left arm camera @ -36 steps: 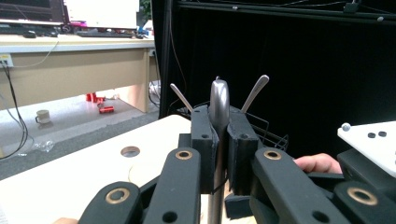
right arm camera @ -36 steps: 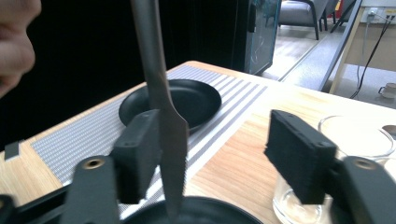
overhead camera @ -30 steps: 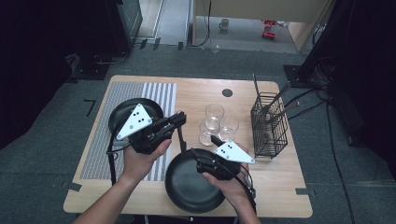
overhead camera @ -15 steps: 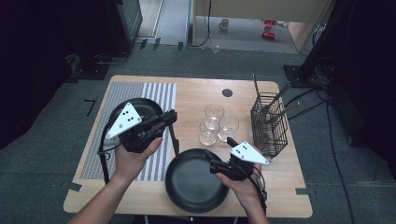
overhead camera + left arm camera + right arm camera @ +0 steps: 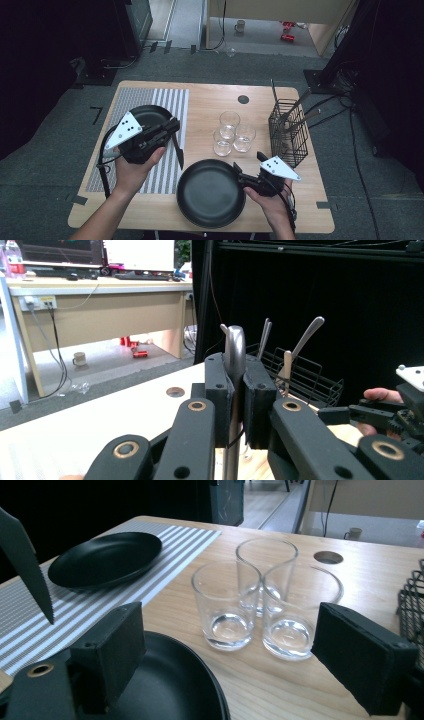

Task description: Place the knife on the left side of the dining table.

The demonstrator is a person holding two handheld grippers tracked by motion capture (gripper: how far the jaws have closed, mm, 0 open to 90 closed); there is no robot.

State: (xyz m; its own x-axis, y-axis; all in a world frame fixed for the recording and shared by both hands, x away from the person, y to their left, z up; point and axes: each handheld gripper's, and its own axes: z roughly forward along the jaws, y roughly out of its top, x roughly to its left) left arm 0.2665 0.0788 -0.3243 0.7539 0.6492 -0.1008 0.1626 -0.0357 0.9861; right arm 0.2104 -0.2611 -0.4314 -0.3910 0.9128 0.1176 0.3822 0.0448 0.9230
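Steel knife (image 5: pixel 177 149) is pinched by its handle in our left gripper (image 5: pixel 167 131), blade hanging over the striped mat (image 5: pixel 165 102) beside the small black plate (image 5: pixel 150 114). It's stiff, thin and slick, so we should grip the handle and keep off the edge. Our right gripper (image 5: pixel 239 175) has just been opening; its jaws stand spread with nothing between them, at the rim of the big black plate (image 5: pixel 210 192), near three fragile glasses (image 5: pixel 250 600).

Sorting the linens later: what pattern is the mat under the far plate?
Grey and white stripes on the mat, clearest in the high view.
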